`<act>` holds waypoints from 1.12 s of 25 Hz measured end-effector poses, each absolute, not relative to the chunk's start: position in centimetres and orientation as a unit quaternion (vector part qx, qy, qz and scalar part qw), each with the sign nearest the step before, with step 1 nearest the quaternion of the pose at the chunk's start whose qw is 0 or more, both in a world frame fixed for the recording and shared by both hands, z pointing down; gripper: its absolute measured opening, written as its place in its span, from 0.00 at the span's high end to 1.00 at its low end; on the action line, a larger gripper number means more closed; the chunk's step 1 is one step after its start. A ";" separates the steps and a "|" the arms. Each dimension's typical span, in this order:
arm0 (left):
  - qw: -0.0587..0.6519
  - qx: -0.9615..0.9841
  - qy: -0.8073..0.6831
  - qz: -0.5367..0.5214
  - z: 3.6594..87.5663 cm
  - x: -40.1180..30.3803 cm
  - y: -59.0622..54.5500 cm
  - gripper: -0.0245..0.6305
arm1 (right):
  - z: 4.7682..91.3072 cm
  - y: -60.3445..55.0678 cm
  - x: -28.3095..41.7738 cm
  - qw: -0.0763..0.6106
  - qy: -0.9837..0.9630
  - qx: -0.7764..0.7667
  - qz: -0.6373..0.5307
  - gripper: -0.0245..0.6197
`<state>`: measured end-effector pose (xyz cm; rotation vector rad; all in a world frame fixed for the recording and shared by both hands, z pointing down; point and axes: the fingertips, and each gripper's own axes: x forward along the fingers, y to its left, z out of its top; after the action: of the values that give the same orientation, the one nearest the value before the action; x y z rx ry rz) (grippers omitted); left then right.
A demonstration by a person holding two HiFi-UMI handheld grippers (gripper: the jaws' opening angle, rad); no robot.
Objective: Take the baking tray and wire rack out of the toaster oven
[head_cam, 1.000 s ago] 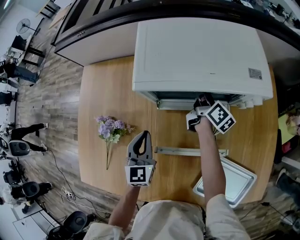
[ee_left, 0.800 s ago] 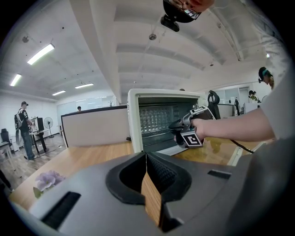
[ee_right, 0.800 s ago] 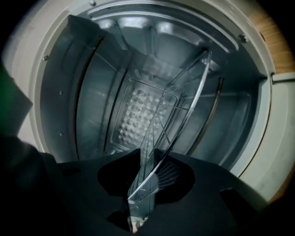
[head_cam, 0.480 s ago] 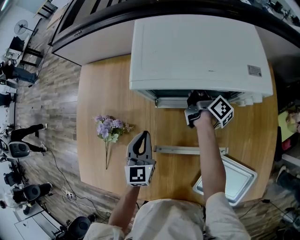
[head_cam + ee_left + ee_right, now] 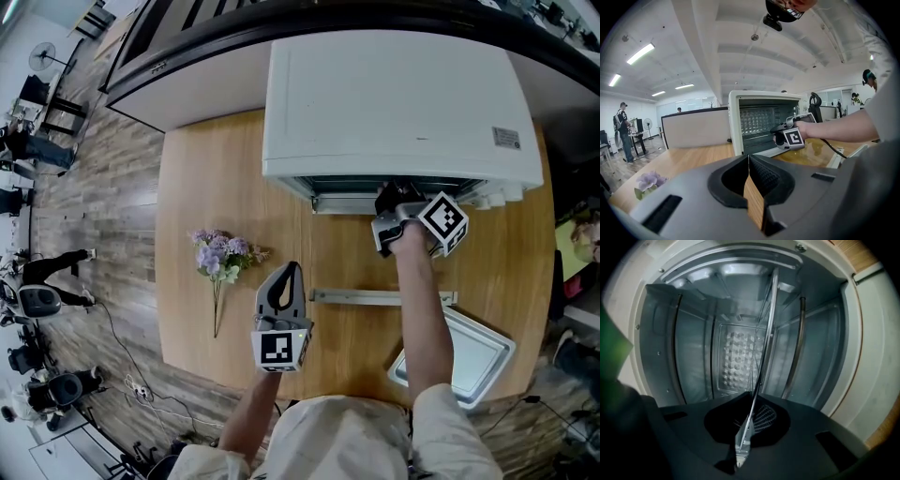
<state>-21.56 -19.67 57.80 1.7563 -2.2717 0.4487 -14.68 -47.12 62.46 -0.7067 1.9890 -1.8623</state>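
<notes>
The white toaster oven stands at the table's far side, and its door hangs open toward me. My right gripper is at the oven mouth. In the right gripper view its jaws have just been closing and are shut on the front edge of the wire rack, which looks upright because the gripper is rolled. The baking tray lies on the table at the near right. My left gripper hovers over the table's middle, shut with nothing in it. From the head view the rack is hidden inside the oven.
A sprig of purple flowers lies on the wooden table at the left. A counter runs behind the oven. The floor drops away at the table's left edge, and people stand far off at the left.
My right gripper has rolled and edged a little into the oven mouth, so its marker cube now sits turned. My left gripper has not moved.
</notes>
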 end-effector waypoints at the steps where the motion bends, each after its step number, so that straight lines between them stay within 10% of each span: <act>1: 0.117 0.600 -0.777 0.152 57.8 -21.6 -19.6 0.93 | 62.5 -47.0 -14.6 0.162 0.697 -0.248 -0.653 0.93; 28: 0.106 0.602 -0.780 0.137 55.8 -20.9 -15.7 0.93 | 62.7 -40.6 -10.8 0.158 0.672 -0.264 -0.674 0.93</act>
<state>-20.87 -15.71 55.75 1.7723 -2.2973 0.4026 -10.76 -40.57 62.69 -0.7563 1.9214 -1.9266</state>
